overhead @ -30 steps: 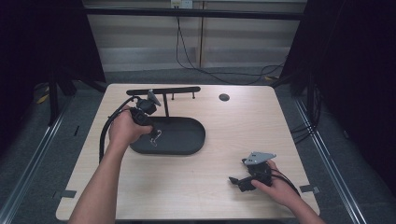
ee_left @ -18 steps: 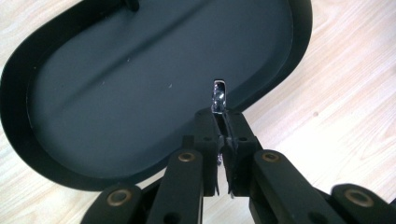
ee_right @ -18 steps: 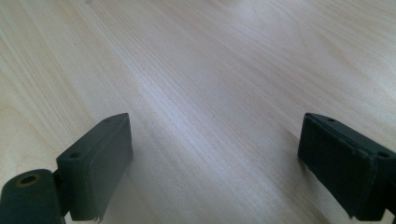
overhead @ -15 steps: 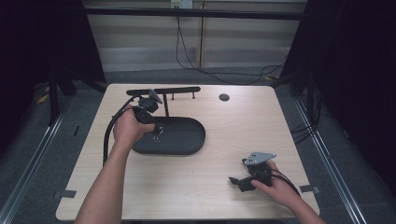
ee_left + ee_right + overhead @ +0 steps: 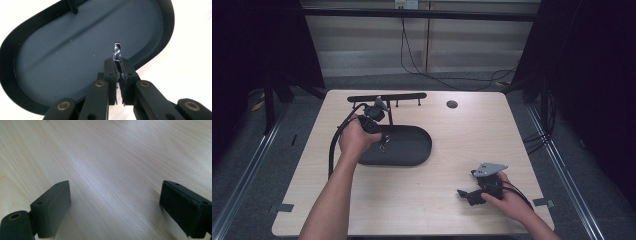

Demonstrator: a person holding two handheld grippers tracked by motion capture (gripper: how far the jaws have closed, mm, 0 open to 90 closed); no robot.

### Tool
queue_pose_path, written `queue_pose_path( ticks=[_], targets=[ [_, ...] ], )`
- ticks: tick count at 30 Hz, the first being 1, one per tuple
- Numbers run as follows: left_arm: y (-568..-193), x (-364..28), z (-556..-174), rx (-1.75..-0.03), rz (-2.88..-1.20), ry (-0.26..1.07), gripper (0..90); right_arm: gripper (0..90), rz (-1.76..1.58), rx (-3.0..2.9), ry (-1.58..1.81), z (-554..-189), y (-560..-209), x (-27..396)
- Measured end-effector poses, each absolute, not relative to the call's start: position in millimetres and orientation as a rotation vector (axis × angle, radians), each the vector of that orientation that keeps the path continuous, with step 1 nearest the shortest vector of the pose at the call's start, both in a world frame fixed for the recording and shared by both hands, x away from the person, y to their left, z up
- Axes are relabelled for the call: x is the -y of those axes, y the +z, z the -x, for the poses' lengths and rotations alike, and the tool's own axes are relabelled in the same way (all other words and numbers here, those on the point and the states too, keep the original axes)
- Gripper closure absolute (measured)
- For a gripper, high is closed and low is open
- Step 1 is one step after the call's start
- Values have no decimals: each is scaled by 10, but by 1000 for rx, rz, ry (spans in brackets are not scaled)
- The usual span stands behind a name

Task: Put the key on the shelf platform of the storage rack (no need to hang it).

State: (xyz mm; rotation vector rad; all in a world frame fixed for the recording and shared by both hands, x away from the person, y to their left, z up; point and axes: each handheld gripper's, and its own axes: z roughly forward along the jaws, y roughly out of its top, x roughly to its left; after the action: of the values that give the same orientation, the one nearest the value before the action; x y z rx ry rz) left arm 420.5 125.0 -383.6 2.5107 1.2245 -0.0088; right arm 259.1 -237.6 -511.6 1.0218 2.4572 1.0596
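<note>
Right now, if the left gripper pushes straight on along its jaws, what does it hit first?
Likely the black oval tray: the left gripper, shut on a small shiny metal piece, points into its floor. Gap unclear.

The small shiny metal piece (image 5: pixel 117 52) is mostly hidden between the left claw (image 5: pixel 119 67) pads, so its kind is unclear. The oval black tray (image 5: pixel 75 50) is cut off at the picture's top edge.

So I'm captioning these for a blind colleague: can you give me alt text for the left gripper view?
The left claw, shut on a small shiny metal piece, is above a black oval tray with a raised rim. Pale wooden table shows beyond the tray's edge.
</note>
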Motion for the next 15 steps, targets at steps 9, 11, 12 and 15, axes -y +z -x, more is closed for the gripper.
queue_pose_path(
  ticks=[9, 11, 12, 15],
  targets=[
    [-3917, -1231, -4225, -1236, -2496, 14, 853, 96, -1025, -2458, 1058, -2589, -5115, 2376],
    [-3934, -1226, -4231, -1232, -2500, 11, 853, 96, -1024, -2458, 1058, -2589, -5115, 2376],
    [-3943, -1222, -4228, -1242, -2490, 17, 853, 96, -1024, -2458, 1058, -2589, -5115, 2377],
    [-3978, -1219, -4230, -1247, -2487, 14, 853, 96, -1024, -2458, 1058, -2588, -5115, 2376]
  ],
)
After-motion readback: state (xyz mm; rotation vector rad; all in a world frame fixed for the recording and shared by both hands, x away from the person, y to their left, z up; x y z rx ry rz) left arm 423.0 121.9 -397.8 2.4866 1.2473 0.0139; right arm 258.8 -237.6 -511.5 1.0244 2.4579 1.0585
